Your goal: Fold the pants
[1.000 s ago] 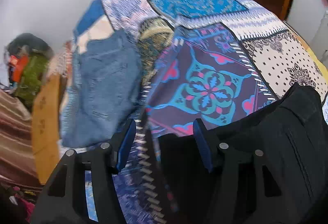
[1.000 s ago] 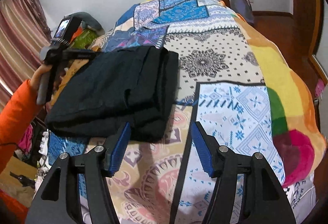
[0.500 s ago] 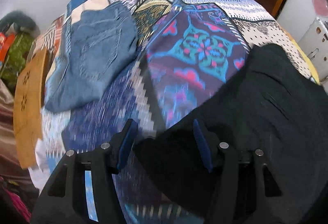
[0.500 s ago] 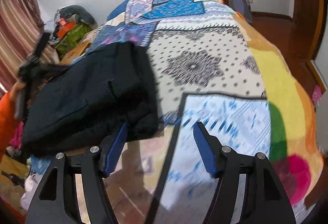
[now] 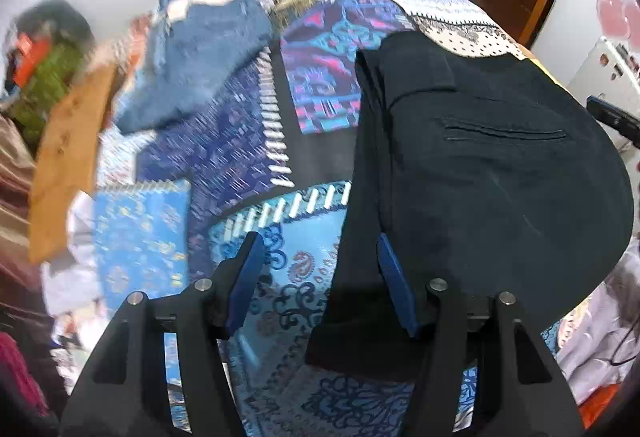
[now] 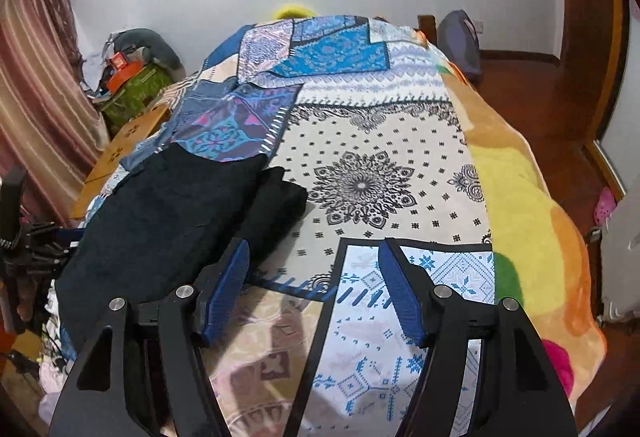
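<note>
Folded black pants (image 5: 480,173) lie on the patterned bedspread (image 5: 248,165), welt pocket up. My left gripper (image 5: 320,277) is open, low over the bed; the pants' near edge lies between its fingers and over the right finger. In the right wrist view the black pants (image 6: 168,221) lie at the left of the bed. My right gripper (image 6: 312,289) is open and empty, its left finger (image 6: 228,285) beside the pants' right edge.
Folded blue jeans (image 5: 200,61) lie further back on the bed. A wooden bed frame edge (image 5: 68,165) and a pile of clutter (image 6: 128,77) are at the left. A yellow-orange blanket (image 6: 528,221) covers the bed's right side. Wooden floor (image 6: 532,93) lies beyond.
My left gripper has pulled back toward the bed's near edge, so the pants now lie further right. My right gripper has shifted right and back; the pants sit further left in its view.
</note>
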`<state>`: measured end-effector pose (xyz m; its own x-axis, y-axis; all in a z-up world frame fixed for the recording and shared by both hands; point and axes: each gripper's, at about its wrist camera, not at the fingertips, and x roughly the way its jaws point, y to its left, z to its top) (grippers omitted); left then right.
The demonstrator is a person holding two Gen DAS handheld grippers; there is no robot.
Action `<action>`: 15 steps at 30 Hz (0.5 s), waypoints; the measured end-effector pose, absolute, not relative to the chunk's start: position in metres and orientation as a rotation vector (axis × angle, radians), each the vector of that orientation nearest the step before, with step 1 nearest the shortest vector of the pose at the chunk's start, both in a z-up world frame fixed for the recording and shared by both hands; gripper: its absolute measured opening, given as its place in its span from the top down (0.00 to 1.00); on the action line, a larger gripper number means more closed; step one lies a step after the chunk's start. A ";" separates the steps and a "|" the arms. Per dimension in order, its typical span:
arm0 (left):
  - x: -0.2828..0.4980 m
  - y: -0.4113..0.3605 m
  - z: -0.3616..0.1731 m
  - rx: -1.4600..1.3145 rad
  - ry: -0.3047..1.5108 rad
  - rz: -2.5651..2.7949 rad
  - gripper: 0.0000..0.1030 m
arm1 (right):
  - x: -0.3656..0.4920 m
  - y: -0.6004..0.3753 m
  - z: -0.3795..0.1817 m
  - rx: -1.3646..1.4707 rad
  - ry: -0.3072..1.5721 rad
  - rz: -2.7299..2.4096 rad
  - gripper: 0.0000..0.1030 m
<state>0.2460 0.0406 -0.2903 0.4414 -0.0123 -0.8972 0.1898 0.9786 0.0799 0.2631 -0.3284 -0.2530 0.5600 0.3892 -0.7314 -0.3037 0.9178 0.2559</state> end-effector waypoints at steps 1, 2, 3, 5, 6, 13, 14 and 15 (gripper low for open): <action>0.246 0.040 -0.287 0.184 1.099 -0.123 0.43 | 0.262 -0.327 -0.250 0.097 0.883 0.413 0.39; 0.248 0.040 -0.280 0.183 1.084 -0.122 0.43 | 0.261 -0.326 -0.248 0.090 0.878 0.417 0.39; 0.250 0.039 -0.274 0.177 1.067 -0.123 0.43 | 0.260 -0.324 -0.245 0.083 0.870 0.423 0.39; 0.258 0.038 -0.263 0.161 1.037 -0.130 0.43 | 0.261 -0.321 -0.241 0.078 0.859 0.431 0.38; 0.262 0.036 -0.257 0.153 1.026 -0.136 0.43 | 0.262 -0.320 -0.239 0.078 0.852 0.436 0.38; 0.308 0.012 -0.241 0.110 0.970 -0.222 0.42 | 0.272 -0.307 -0.236 0.087 0.835 0.466 0.38; 0.314 0.008 -0.242 0.112 0.974 -0.234 0.42 | 0.274 -0.305 -0.237 0.087 0.835 0.470 0.38; 0.320 0.004 -0.245 0.113 0.983 -0.243 0.42 | 0.278 -0.301 -0.239 0.087 0.838 0.475 0.38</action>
<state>0.3202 0.0038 -0.2451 0.5301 -0.1527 -0.8341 0.2541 0.9671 -0.0156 0.2778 -0.3013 -0.2389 0.5712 0.4378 -0.6943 -0.3706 0.8923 0.2577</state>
